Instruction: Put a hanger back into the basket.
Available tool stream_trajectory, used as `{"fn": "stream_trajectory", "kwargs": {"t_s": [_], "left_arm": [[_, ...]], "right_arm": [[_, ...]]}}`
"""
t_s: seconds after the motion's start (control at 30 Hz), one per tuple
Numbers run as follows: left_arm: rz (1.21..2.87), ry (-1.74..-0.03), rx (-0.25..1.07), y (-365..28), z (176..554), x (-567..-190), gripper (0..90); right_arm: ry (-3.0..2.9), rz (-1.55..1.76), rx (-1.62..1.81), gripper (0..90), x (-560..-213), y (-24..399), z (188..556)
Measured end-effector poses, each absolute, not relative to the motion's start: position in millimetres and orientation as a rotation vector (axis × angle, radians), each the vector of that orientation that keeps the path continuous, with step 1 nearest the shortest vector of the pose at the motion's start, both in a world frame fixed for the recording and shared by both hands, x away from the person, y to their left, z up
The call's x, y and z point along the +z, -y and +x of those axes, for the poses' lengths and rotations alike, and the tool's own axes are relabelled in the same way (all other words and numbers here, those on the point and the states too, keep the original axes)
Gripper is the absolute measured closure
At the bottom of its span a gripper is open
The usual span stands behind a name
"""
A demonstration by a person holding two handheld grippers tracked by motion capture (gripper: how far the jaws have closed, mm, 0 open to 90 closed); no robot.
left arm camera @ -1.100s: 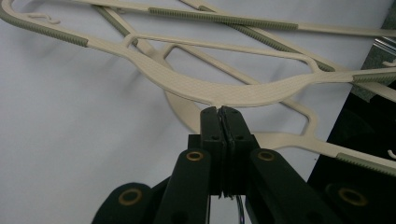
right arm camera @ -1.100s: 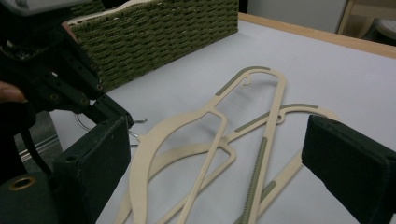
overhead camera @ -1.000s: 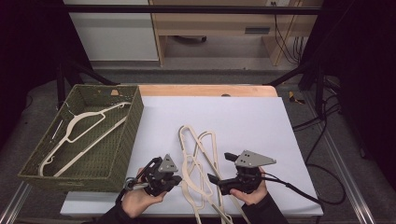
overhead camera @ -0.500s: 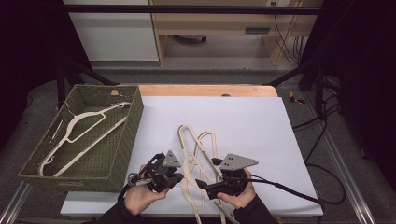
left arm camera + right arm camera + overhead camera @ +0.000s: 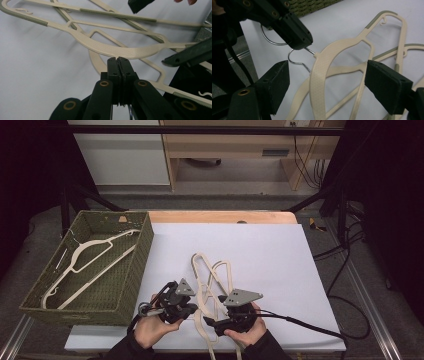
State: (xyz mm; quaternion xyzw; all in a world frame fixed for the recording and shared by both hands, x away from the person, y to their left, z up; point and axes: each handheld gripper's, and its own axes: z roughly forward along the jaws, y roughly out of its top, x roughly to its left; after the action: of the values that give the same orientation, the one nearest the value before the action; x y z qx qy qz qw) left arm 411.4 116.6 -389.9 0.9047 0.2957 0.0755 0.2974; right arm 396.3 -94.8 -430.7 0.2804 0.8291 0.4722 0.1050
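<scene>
— Hangers (image 5: 212,285), tangled, just right of the wicker basket (image 5: 135,265). Which one are you after?

— The top hanger (image 5: 319,72). My left gripper (image 5: 117,61) is clenched on what looks like its wire hook (image 5: 310,50), at the end of the pile nearest the basket's front corner. My right gripper (image 5: 329,75) straddles the cream shoulder a little further from the basket. Its jaws have just been closing, with the shoulder between them, but the pads aren't on it yet.

— What makes the grab good?

— I'd pinch only that one shoulder, not the bars crossing under it. I'd settle both pads squarely on the wide textured part before lifting.

— And then?

— I'd guess the risk is dragging the others along. So raise both ends together and shake the tangle loose over the white sheet (image 5: 280,270), then swing towards the basket.

— Room in there?

— One cream hanger (image 5: 85,255) lies inside it, along its length, so lay this one in beside it.
</scene>
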Motion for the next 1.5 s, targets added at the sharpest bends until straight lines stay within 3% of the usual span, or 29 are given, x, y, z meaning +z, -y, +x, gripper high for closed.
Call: {"fn": "stream_trajectory", "kwargs": {"t_s": [0.37, 0.8, 1.0, 1.07, 1.2, 1.23, 1.43, 1.5], "left_arm": [[2.392, -0.785, 0.187, -116.2, 411.0, -390.6, 88.3], [2.379, -0.788, 0.177, -116.9, 410.2, -390.8, 88.2], [2.337, -0.768, 0.171, -120.1, 408.8, -387.1, 87.0], [2.253, -0.754, 0.136, -125.2, 408.3, -380.7, 78.4], [2.112, -0.741, 0.218, -144.2, 403.1, -357.7, 56.0], [2.078, -0.734, 0.238, -150.4, 401.7, -352.1, 56.0], [1.936, -0.722, 0.321, -186.0, 397.2, -330.4, 33.7], [1.902, -0.738, 0.349, -194.4, 397.9, -329.1, 32.0]], "right_arm": [[-2.521, 0.783, 1.295, 38.6, -443.0, 84.3, 395.0], [-2.575, 0.739, 1.232, 70.5, -450.9, 81.5, 395.7], [-2.579, 0.733, 1.236, 71.6, -449.2, 82.7, 394.9], [-2.581, 0.739, 1.225, 72.0, -447.5, 83.9, 394.8], [-2.569, 0.744, 1.213, 72.9, -444.8, 85.8, 394.6], [-2.569, 0.744, 1.213, 72.9, -444.8, 85.8, 394.6], [-2.522, 0.765, 1.194, 75.3, -430.3, 97.5, 395.2], [-2.518, 0.764, 1.188, 75.7, -427.8, 99.4, 395.1]]}}
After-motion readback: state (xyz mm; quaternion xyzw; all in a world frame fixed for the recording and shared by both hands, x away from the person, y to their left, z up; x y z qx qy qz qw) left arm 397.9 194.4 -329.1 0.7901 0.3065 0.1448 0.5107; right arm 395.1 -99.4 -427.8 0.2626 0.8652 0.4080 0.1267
